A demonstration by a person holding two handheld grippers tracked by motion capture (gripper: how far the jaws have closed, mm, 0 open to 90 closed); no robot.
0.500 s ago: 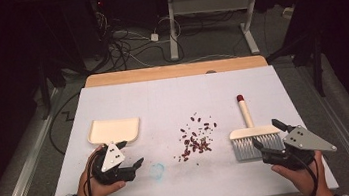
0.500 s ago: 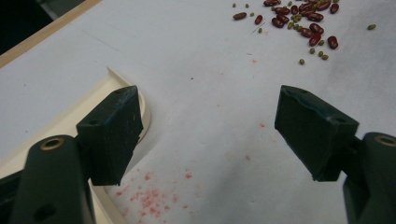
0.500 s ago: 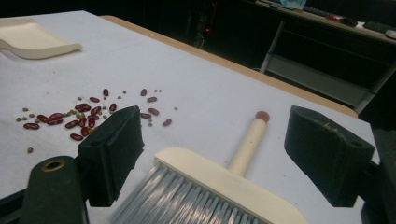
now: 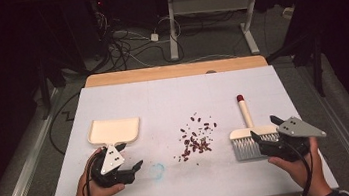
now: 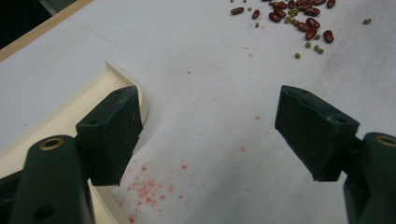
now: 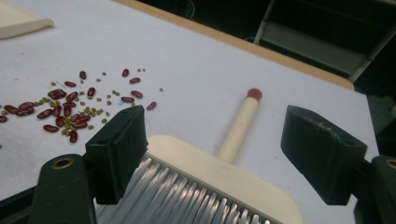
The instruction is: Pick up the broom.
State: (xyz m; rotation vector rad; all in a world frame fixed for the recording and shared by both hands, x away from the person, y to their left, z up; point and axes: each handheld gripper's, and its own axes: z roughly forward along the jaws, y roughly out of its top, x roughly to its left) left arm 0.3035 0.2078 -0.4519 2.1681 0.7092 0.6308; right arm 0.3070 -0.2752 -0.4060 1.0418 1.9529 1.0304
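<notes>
**Both tongs hanging released beside dustpan and brush**

Left tongs (image 4: 132, 169) sitting low over the white counter (image 4: 172, 98), near edge, jaws standing wide apart, gripping nothing. Cream dustpan (image 4: 114, 130) lying flat just beyond them; in the left gripper view one jaw is overlapping the dustpan (image 5: 70, 116) rim corner, can't tell if touching. Faint pink smudges (image 5: 149, 186) on the counter between the jaws.

Right tongs (image 4: 263, 135) also released, jaws spread, nothing pinched. They are hovering at the bristle end of the brush (image 4: 248, 131), which is lying flat on the counter, cream handle pointing away from the person, red tip at the far end. In the right gripper view the brush (image 6: 219, 182) head is showing between the jaws, nearer the left one; contact unclear, the other jaw well apart from it.

Scattered beans (image 4: 196, 138), dark red plus small green ones, lying mid-counter between dustpan and brush, touching neither. Same beans (image 6: 70, 109) showing left of the brush in the right gripper view, and at top of the left gripper view (image 5: 299, 18).

Person's hands holding each tool from the near edge. Small bluish ring mark (image 4: 157, 169) on the counter just right of the left tongs.
</notes>
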